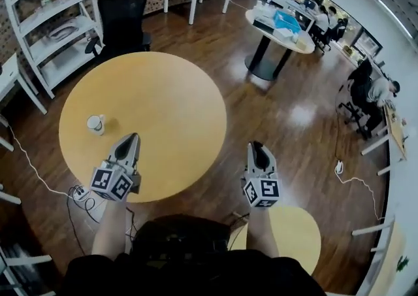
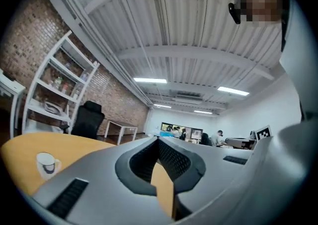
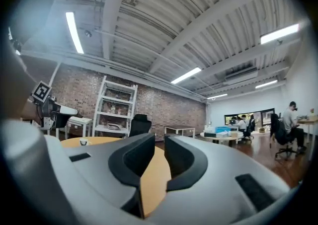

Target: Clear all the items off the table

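Head view, white mug [image 1: 96, 124] upright on round table [image 1: 163, 112]

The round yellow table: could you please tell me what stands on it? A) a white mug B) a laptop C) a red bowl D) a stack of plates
A: the head view shows a white mug near the left edge of the table.

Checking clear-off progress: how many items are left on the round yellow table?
1: a white mug near the table's left edge, just ahead of the left hand-held gripper. Nothing else shows on it.
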`<control>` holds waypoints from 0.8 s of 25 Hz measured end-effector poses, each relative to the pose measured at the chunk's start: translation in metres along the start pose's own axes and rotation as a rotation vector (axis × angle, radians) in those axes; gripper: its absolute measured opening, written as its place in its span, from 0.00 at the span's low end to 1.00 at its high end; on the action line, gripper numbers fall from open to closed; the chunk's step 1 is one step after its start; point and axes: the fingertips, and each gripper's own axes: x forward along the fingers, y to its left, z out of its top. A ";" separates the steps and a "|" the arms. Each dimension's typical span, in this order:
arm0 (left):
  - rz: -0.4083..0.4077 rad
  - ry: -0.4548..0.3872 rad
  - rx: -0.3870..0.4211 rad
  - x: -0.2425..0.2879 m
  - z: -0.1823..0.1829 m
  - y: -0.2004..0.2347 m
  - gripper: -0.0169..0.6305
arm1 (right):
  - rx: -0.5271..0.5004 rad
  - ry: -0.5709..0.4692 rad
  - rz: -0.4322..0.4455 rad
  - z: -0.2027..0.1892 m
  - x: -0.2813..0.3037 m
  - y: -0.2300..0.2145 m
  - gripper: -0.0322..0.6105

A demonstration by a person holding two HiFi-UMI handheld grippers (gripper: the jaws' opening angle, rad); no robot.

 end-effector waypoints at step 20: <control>0.394 -0.048 0.086 -0.141 0.029 0.104 0.03 | 0.058 0.003 0.441 -0.014 0.133 0.181 0.15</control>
